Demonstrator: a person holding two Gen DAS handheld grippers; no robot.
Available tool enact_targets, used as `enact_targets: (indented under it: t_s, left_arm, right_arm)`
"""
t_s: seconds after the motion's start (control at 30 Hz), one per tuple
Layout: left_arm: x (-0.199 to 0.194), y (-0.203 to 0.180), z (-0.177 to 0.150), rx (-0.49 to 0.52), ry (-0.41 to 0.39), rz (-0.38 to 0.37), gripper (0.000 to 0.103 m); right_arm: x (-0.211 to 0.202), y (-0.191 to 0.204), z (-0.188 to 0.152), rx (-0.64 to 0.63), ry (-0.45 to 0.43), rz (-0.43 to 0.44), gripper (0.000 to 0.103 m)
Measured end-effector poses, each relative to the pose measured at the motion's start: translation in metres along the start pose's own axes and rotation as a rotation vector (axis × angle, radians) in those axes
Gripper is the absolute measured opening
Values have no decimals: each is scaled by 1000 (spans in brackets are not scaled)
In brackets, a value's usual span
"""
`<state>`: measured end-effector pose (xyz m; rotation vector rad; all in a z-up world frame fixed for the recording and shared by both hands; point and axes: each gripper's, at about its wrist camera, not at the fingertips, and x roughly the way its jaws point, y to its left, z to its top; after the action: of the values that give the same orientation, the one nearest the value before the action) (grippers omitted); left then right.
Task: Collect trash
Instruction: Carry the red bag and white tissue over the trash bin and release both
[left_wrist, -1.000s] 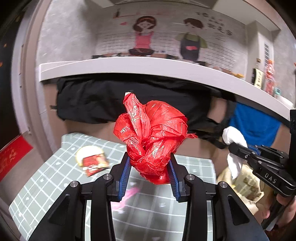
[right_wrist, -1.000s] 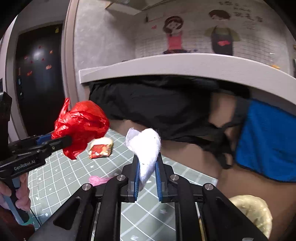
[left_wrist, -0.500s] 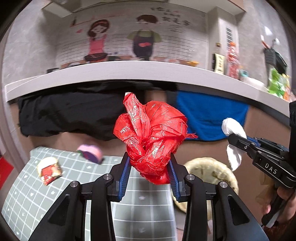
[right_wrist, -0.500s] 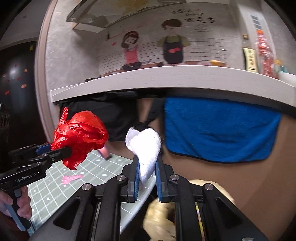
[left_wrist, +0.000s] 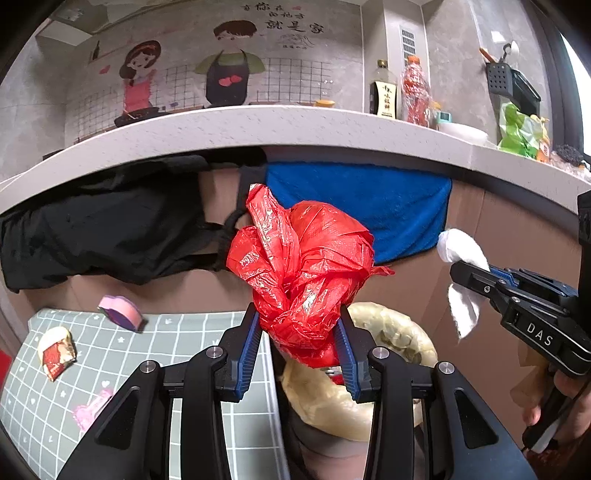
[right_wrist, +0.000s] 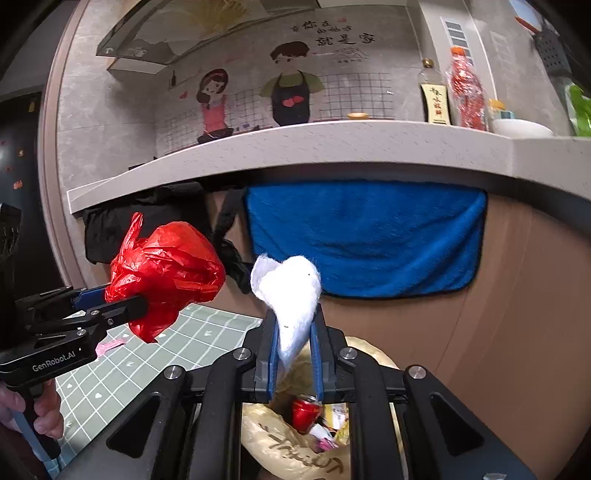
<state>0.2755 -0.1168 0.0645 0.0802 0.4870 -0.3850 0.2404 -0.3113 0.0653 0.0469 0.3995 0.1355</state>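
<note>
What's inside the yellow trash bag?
In the yellow trash bag a red can and some colourful wrappers show. The right gripper covers the rest.

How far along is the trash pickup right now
Done: some trash, including a red can, already sits in the yellowish trash bag.
In hand: the left gripper clamps a crumpled red plastic bag; the right gripper pinches a white tissue. Both hover near the bag, not yet dropped.
Left: on the checked mat lie a snack wrapper, a tape roll and a pink scrap.

Even indoor light, sharp, fisheye-warped edges.
</note>
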Motion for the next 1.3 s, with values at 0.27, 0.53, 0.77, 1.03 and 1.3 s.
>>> enact_targets:
  t_s: [0.27, 0.53, 0.77, 1.03, 1.3]
  left_arm:
    - [20, -10, -4, 4, 41, -4, 40]
    - [42, -17, -12, 0, 97, -22, 40]
    - [64, -23, -22, -17, 150, -46, 40]
    - [80, -27, -28, -22, 181, -68, 40]
    - [97, -32, -33, -36, 214, -88, 40]
  right_arm:
    - [7, -20, -9, 36, 18, -7, 14]
    - [15, -31, -21, 64, 41, -9, 14]
    - [19, -37, -27, 74, 59, -18, 14]
    - [27, -45, -31, 86, 72, -23, 14]
    - [40, -49, -37, 95, 98, -20, 15]
